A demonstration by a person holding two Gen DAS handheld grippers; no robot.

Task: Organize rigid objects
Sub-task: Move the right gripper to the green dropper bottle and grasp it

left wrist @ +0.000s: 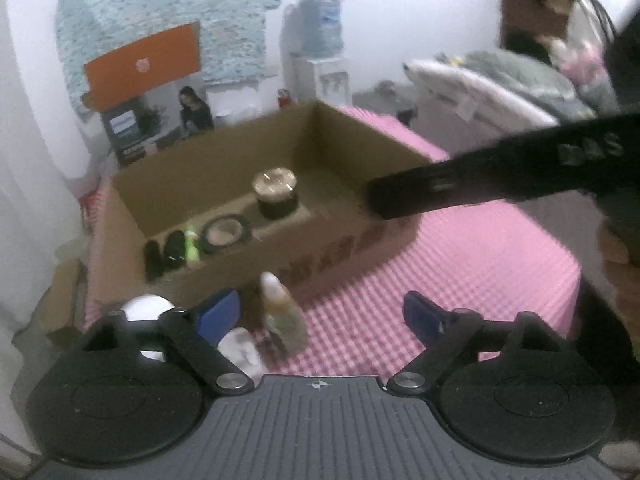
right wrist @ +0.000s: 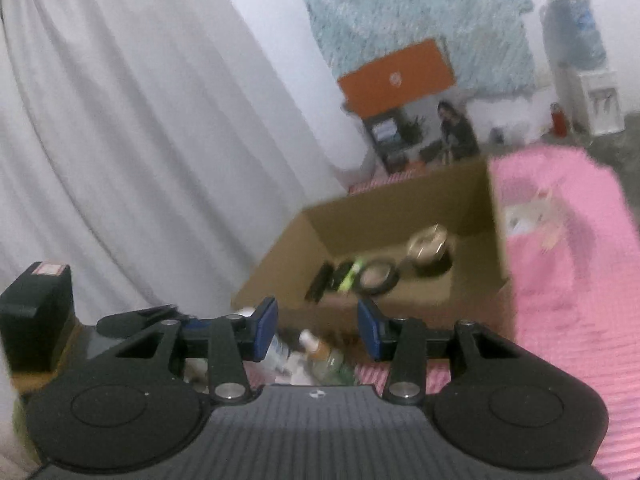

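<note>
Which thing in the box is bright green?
The slim green tube in the cardboard box. It sits between a dark object and the black tape roll; everything else in there is black, brown or shiny metal.

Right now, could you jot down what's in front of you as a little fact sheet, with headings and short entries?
Surface: pink checked cloth
Container: open cardboard box
Inside box: roll of black tape, lidded round jar, green tube, dark items, too blurred to name
Outside box: clear bottle on the cloth in front of it
Left gripper: open, holding nothing
Right gripper: open, holding nothing
Background: white curtain, water dispenser
</note>
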